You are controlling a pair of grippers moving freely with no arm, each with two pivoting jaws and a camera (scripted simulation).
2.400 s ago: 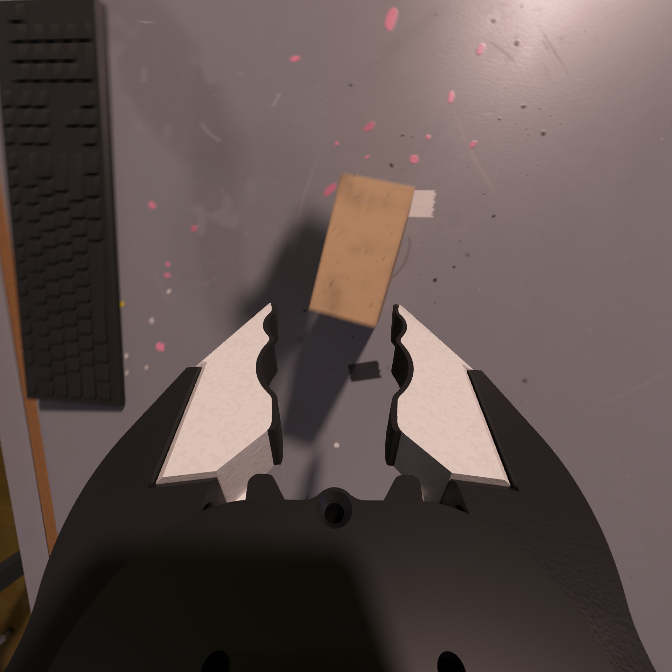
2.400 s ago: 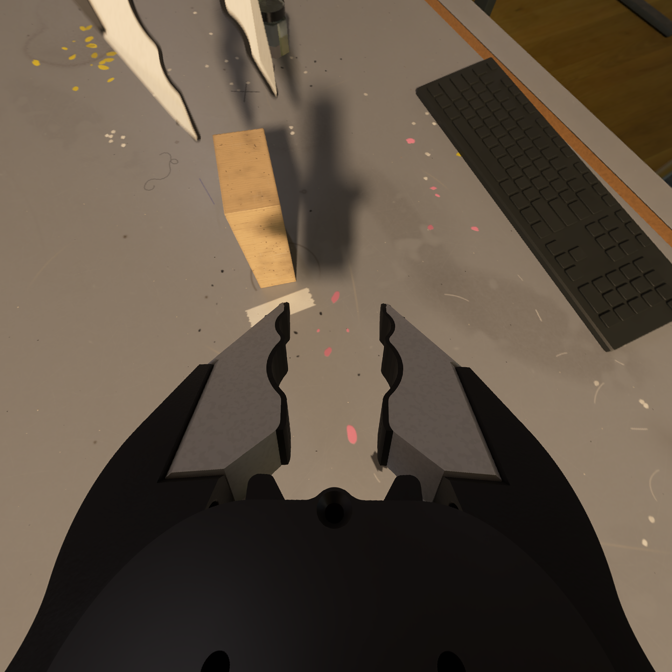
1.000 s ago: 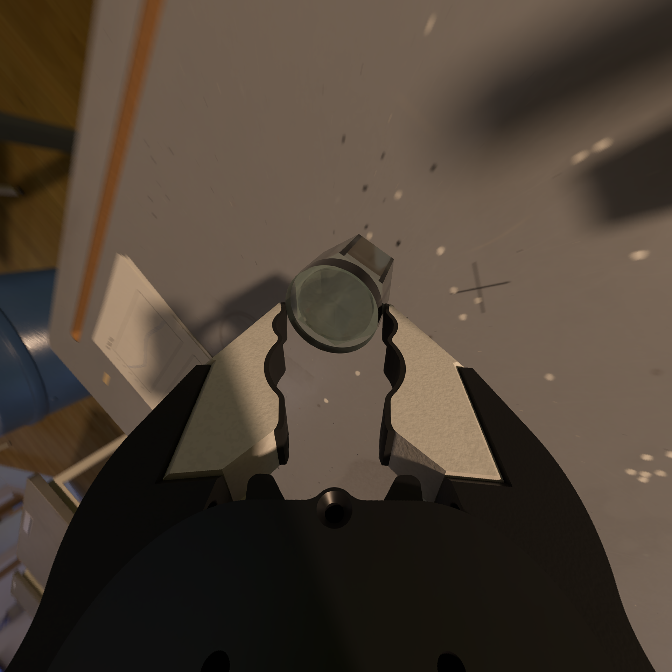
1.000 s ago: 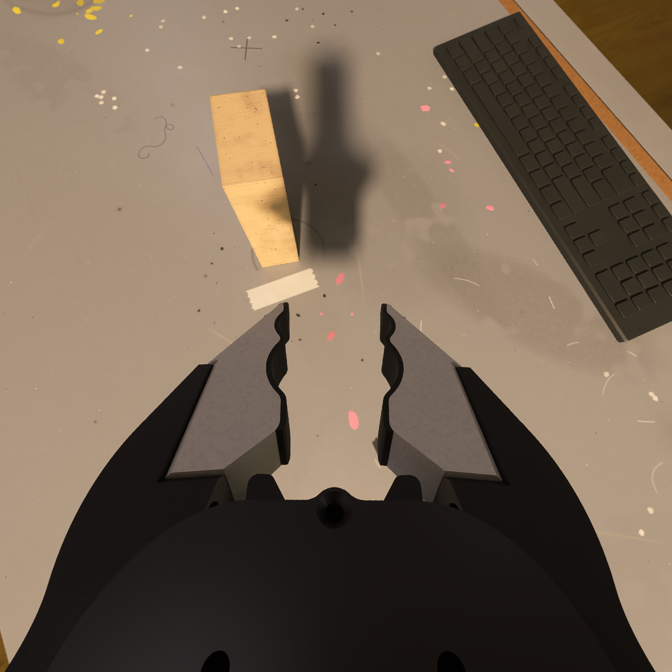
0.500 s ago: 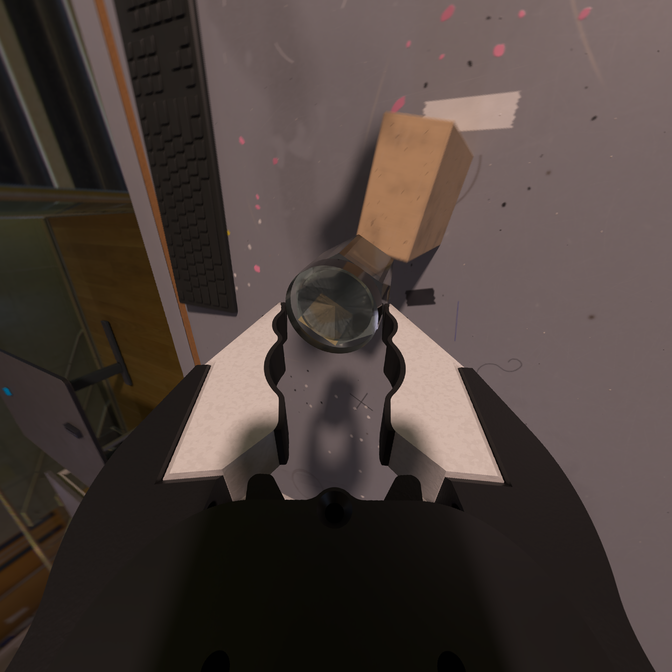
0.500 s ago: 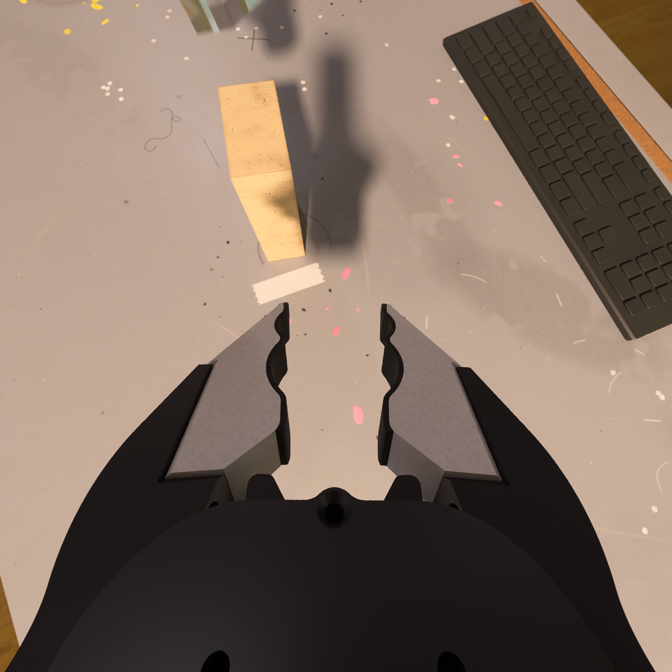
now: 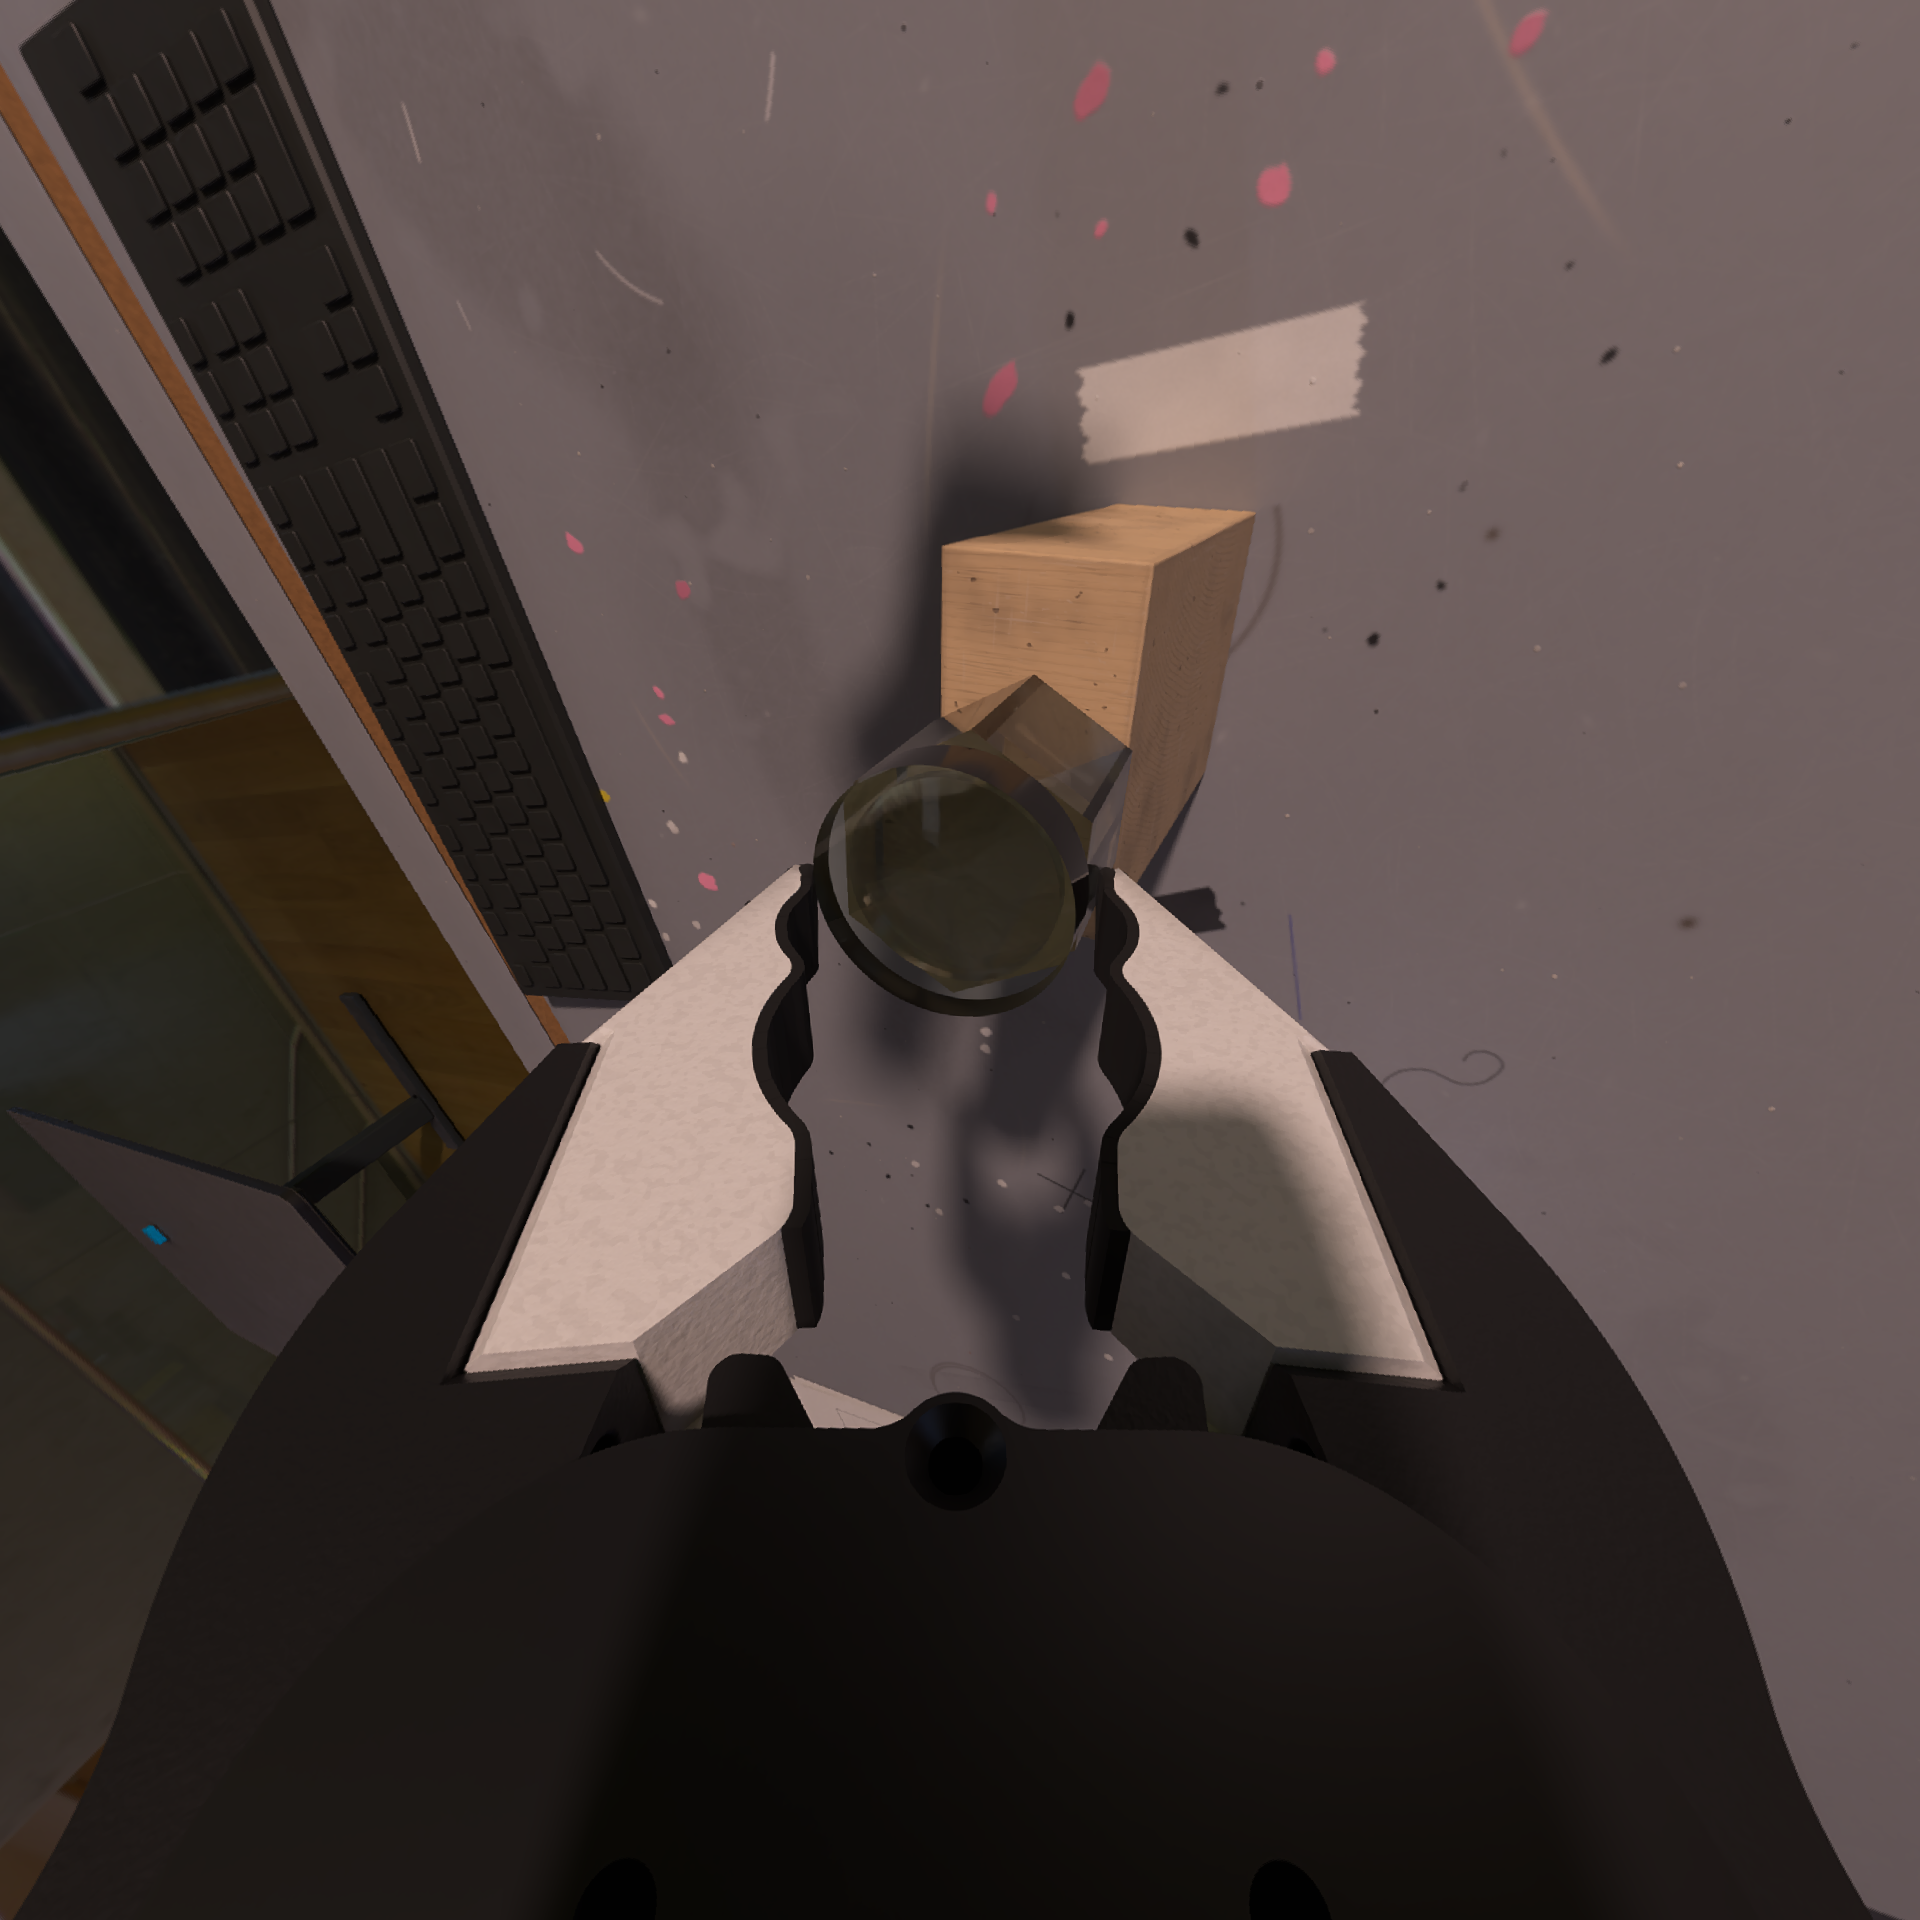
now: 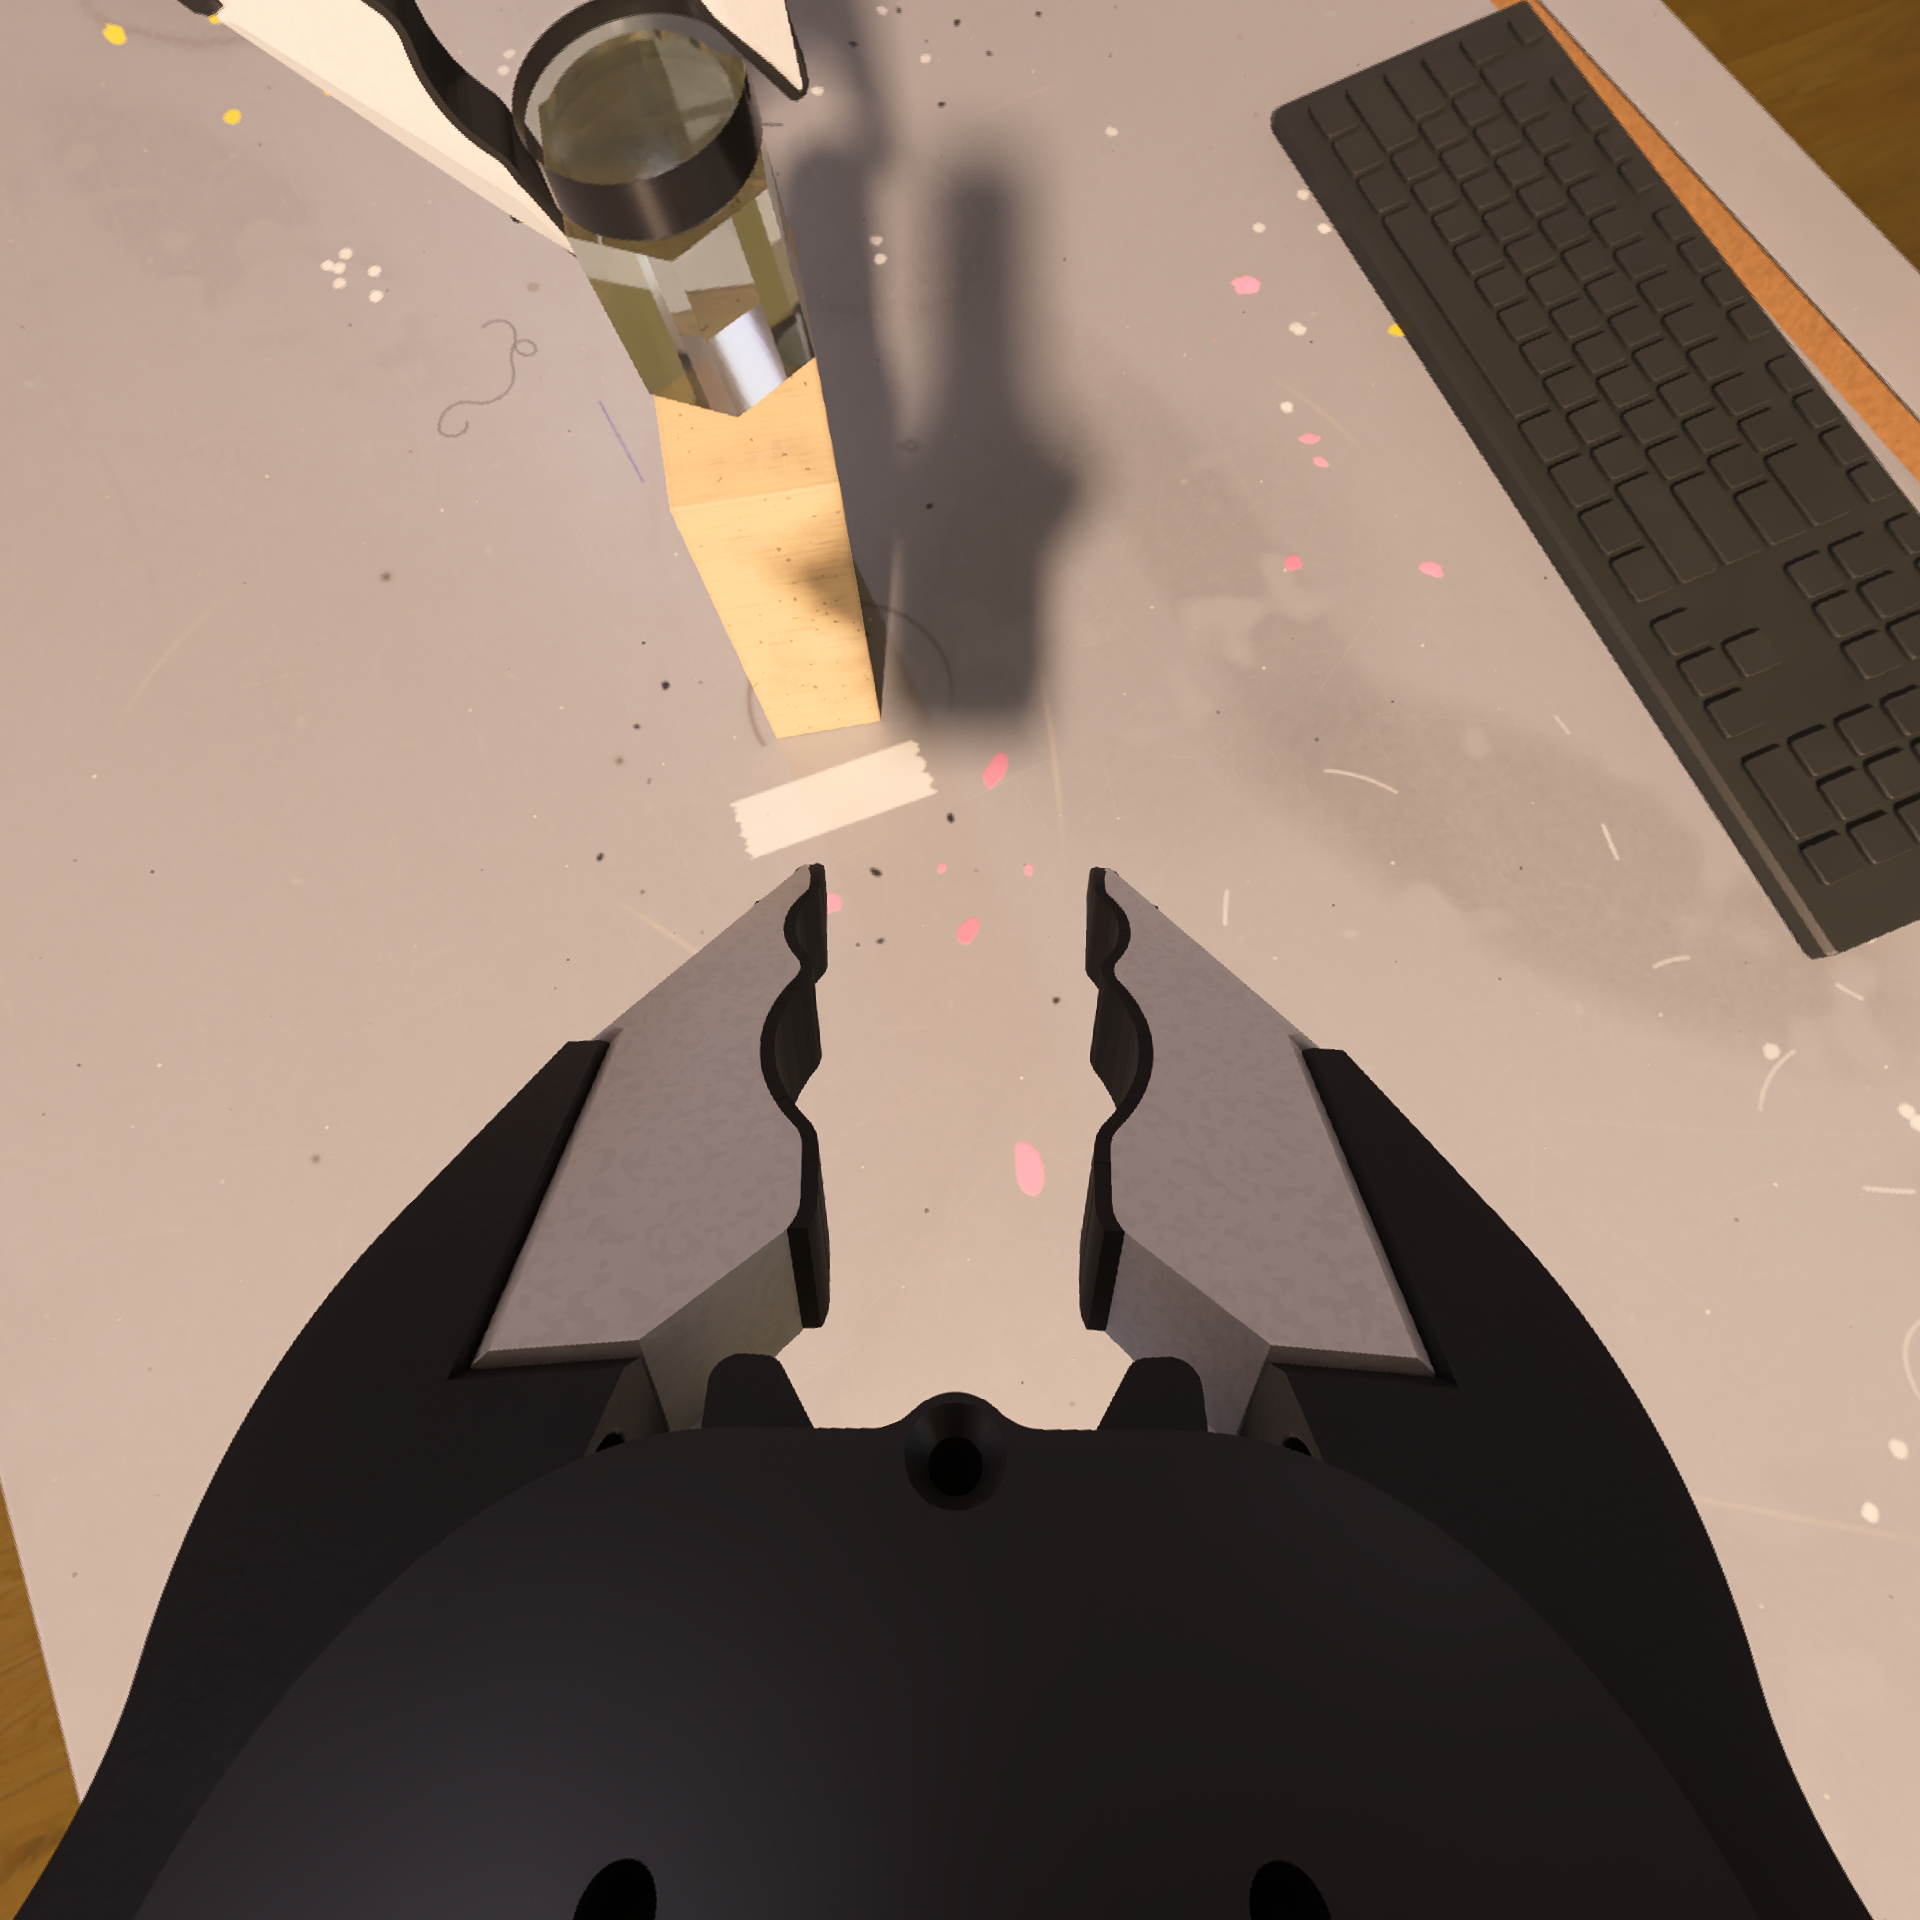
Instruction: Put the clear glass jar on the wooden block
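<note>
My left gripper (image 7: pixel 951 883) is shut on the clear glass jar (image 7: pixel 951 894), gripping it by its dark round lid. The jar hangs over the near end of the wooden block (image 7: pixel 1081 634). In the right wrist view the jar (image 8: pixel 691 270) is held upright by the left gripper's fingers (image 8: pixel 416 104) over the far end of the block (image 8: pixel 779 561); whether its base touches the top I cannot tell. My right gripper (image 8: pixel 956 883) is open and empty, above the table in front of the block.
A black keyboard (image 8: pixel 1621 416) lies along the table's right edge, and shows at the left in the left wrist view (image 7: pixel 343 478). A strip of white tape (image 8: pixel 831 810) lies between the block and my right gripper. Paint specks dot the grey table (image 8: pixel 312 831).
My left gripper has carried the jar from the table over to the block, and it now hangs at the block's end. The right gripper has stayed nearly still and open.
</note>
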